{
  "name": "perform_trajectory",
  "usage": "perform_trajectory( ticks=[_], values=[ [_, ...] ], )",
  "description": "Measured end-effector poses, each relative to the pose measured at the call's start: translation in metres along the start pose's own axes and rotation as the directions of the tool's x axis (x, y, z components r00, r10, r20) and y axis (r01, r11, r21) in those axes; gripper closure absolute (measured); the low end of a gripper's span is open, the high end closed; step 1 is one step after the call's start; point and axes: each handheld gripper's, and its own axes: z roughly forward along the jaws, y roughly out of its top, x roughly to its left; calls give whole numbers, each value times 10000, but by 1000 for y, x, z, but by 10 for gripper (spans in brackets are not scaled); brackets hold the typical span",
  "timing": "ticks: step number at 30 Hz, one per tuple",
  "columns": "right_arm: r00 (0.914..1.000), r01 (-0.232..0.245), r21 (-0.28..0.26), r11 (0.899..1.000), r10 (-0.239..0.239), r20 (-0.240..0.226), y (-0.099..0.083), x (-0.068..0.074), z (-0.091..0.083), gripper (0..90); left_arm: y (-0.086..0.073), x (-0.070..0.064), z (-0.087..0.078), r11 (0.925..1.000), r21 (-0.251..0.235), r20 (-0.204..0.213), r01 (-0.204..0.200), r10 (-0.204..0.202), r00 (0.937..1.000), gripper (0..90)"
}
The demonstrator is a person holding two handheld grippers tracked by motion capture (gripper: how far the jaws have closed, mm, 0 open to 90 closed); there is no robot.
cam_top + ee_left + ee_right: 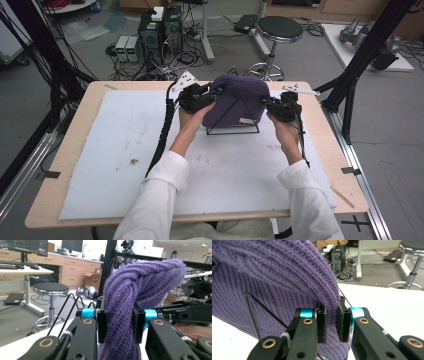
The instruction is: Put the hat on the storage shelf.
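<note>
Fingers of left gripper (117,325) clamp bunched fold of purple hat (239,100); fingers of right gripper (331,325) pinch hat's opposite edge. Hat sits draped over black wire stand (233,129) at far middle of surface (125,165). Risk: uneven pull from either side could snag knit on wire, tip light stand, or slip fabric from right pinch.

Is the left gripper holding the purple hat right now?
Yes, the left gripper has its fingers pressed on a bunched fold of the hat.
</note>
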Motion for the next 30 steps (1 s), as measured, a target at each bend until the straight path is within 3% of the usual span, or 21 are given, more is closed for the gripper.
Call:
perform_trajectory(
  ticks=[8,15,19,27,30],
  values=[
    [9999,-70,215,9997,68,84,-12,-2,7,816,-9,2,1,9997,240,-3,-15,15,10000,731],
    [9995,-138,404,9991,126,295,-18,-3,10,811,-22,7,1,9981,535,2,309,-310,9995,719],
    [9994,-125,369,9992,113,321,-21,-2,11,803,-21,6,1,9987,485,-72,180,-177,9998,716],
    [9975,93,343,9994,-117,701,-21,3,11,773,-21,6,1,9980,527,-63,342,-339,9994,699],
    [9973,53,310,9995,-76,729,-21,3,10,696,-20,5,0,9975,581,-273,404,-389,9989,673]
  ],
)
